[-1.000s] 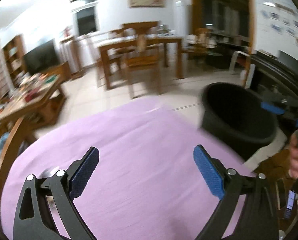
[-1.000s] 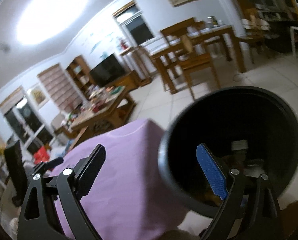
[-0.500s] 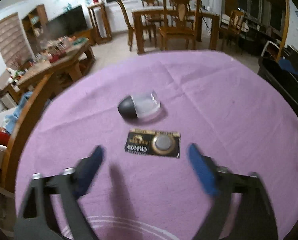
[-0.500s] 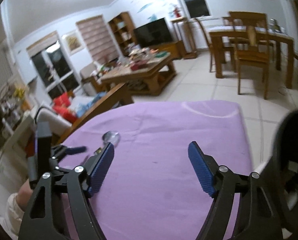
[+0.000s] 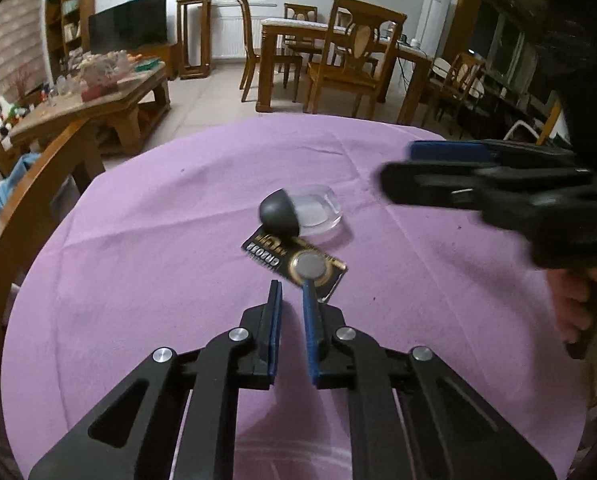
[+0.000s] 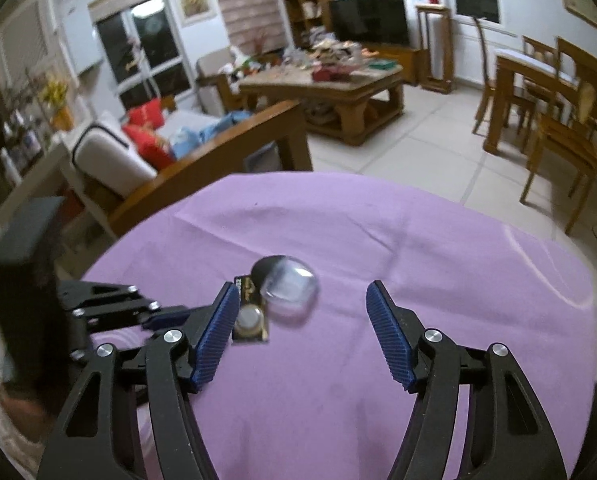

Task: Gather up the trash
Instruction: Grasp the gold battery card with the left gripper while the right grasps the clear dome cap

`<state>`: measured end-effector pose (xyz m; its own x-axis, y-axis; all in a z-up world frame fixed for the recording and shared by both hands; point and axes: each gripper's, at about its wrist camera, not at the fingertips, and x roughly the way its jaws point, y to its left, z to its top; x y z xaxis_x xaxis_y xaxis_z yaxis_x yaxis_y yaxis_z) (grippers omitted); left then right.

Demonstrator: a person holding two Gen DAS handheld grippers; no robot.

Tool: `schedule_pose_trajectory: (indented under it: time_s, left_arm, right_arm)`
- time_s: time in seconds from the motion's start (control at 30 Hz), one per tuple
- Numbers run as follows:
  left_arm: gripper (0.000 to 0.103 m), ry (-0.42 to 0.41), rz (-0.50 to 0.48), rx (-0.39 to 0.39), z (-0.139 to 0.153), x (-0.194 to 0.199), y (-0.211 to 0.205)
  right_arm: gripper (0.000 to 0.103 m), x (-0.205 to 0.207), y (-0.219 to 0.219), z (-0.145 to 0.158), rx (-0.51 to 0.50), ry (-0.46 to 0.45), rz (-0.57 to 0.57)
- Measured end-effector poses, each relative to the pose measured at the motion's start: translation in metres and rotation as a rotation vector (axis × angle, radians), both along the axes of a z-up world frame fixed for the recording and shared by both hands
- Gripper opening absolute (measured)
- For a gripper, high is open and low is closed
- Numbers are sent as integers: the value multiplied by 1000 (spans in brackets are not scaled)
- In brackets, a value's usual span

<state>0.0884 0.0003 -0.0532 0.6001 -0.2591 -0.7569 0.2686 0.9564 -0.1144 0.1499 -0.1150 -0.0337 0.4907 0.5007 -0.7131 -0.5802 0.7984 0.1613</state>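
A black coin-battery card (image 5: 294,266) lies on the purple tablecloth (image 5: 178,240), touching a clear plastic cup with a dark round cap (image 5: 300,216) lying on its side. My left gripper (image 5: 292,286) is nearly shut with a narrow gap, empty, its tips at the card's near edge. My right gripper (image 6: 302,300) is open and empty, just short of the cup (image 6: 288,286) and the card (image 6: 250,316). It also shows from the side in the left wrist view (image 5: 478,176). The left gripper shows in the right wrist view (image 6: 154,314).
A wooden chair back (image 5: 30,184) stands at the table's left edge. A cluttered coffee table (image 6: 330,80), sofa and TV lie beyond. A dining table with chairs (image 5: 338,60) stands far back. The tablecloth (image 6: 418,260) has creases.
Both grippers swung from the black bin to the table. The left gripper closed from wide open to nearly shut at the card. The right gripper came in over the cup.
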Motion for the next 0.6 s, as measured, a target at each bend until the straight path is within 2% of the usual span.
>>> schedule_pose_trajectory:
  time_s: [0.2, 0.23, 0.27, 0.37, 0.4, 0.43, 0.47, 0.5, 0.53, 0.6]
  left_arm:
    - [15, 47, 12, -97, 1, 6, 19]
    - [15, 48, 16, -111, 1, 6, 21]
    - [15, 46, 17, -117, 2, 6, 22]
    - [20, 50, 12, -130, 1, 6, 22]
    - [34, 51, 11, -135, 1, 7, 24]
    - [56, 35, 19, -129, 2, 7, 22]
    - [69, 16, 30, -115, 5, 7, 20]
    - [87, -14, 48, -94, 8, 7, 16]
    - [92, -51, 61, -77, 12, 7, 12]
    - [92, -68, 61, -73, 12, 10, 4]
  right_arm:
    - [66, 23, 45, -27, -132, -6, 95]
    - [55, 28, 50, -32, -150, -2, 104]
    - [51, 32, 55, -39, -180, 13, 114]
    - [50, 35, 53, -42, -180, 7, 102]
    - [50, 36, 50, -42, -162, 14, 86]
    - [50, 36, 43, -41, -129, 25, 70]
    - [50, 36, 34, -40, -102, 34, 53]
    - [50, 36, 22, -38, -68, 44, 26]
    - [50, 36, 11, -36, -32, 52, 1]
    - [50, 35, -16, -29, 58, 73, -48]
